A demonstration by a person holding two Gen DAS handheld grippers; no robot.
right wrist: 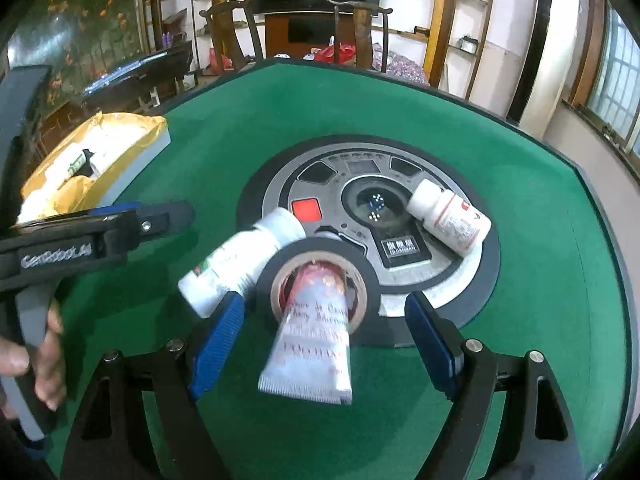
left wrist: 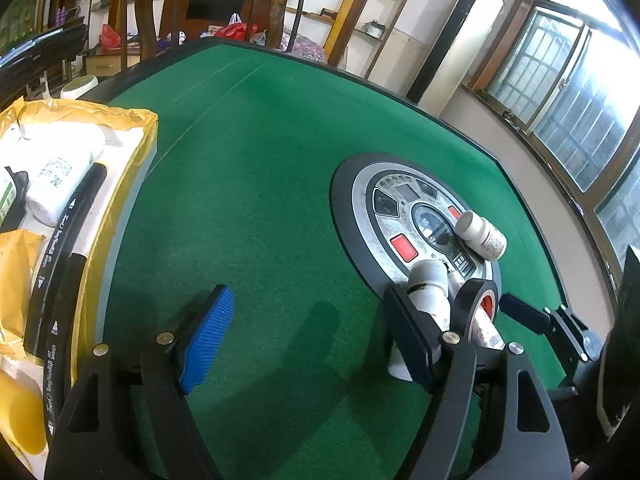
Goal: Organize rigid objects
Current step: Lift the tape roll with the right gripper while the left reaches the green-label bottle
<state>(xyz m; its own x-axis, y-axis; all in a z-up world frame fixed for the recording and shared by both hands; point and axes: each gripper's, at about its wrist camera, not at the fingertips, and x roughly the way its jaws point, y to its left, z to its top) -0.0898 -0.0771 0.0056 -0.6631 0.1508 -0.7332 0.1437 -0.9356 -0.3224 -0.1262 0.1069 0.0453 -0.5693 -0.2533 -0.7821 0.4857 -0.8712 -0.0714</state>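
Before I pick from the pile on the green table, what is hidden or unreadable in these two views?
- Left wrist view: the tall white bottle is half hidden by the left gripper finger.
- Right wrist view: the white squeeze tube print is blurred; its cap end sits inside the black tape roll.

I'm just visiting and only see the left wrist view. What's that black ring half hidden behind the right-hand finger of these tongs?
Observer: A roll of black tape, with a white squeeze tube lying through its hole, crimped end nearest the camera.
Operator: Are the other tongs gripping it?
Observer: No. The right tongs stand open, one finger on either side of roll and tube, pressing on neither.
Operator: Anything under that little dome in the round panel?
Observer: Dice, dark blue with white spots.
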